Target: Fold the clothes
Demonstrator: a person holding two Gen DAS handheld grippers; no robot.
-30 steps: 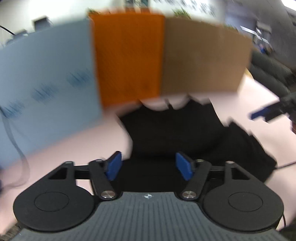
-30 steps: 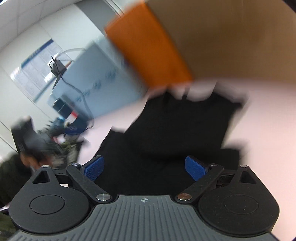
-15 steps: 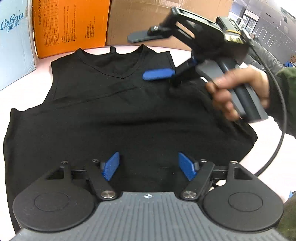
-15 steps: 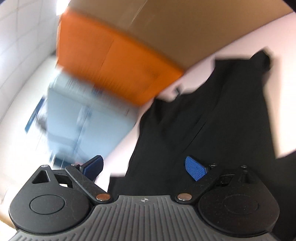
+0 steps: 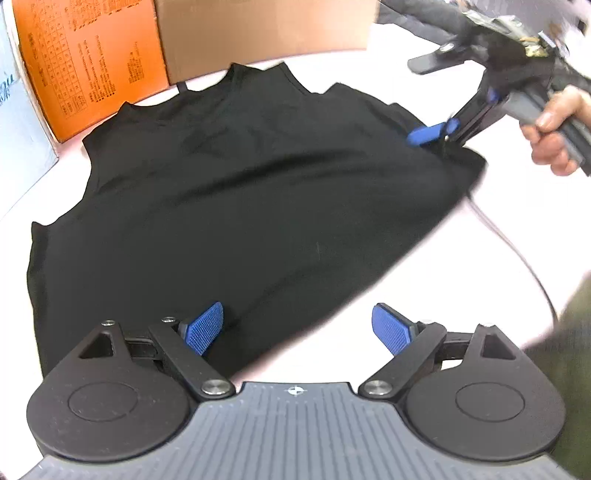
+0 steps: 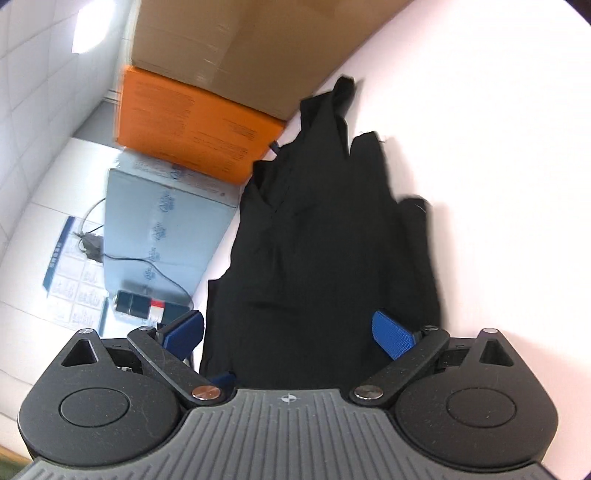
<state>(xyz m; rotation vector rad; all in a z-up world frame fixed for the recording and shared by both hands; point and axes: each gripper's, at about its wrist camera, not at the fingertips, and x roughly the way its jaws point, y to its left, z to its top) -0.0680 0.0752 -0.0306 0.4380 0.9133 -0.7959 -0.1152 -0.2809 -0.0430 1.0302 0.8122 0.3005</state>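
At far left, a pale blue box (image 5: 22, 122) stands on the pink table (image 5: 424, 280), with an orange box (image 5: 92, 62) and a brown box (image 5: 266, 33) to its right along the far edge. In front of them a black top (image 5: 229, 206) lies spread flat on the table, neck toward the boxes. The left gripper (image 5: 297, 328) hovers over the top's near hem; its jaws have just been opening and stand wide apart, one blue pad over cloth, the other over bare table, nothing pinched. At the right edge of the top, a hand (image 5: 554, 136) holds the right gripper (image 6: 288, 336), jaws apart with the cloth's edge between them, unpressed.
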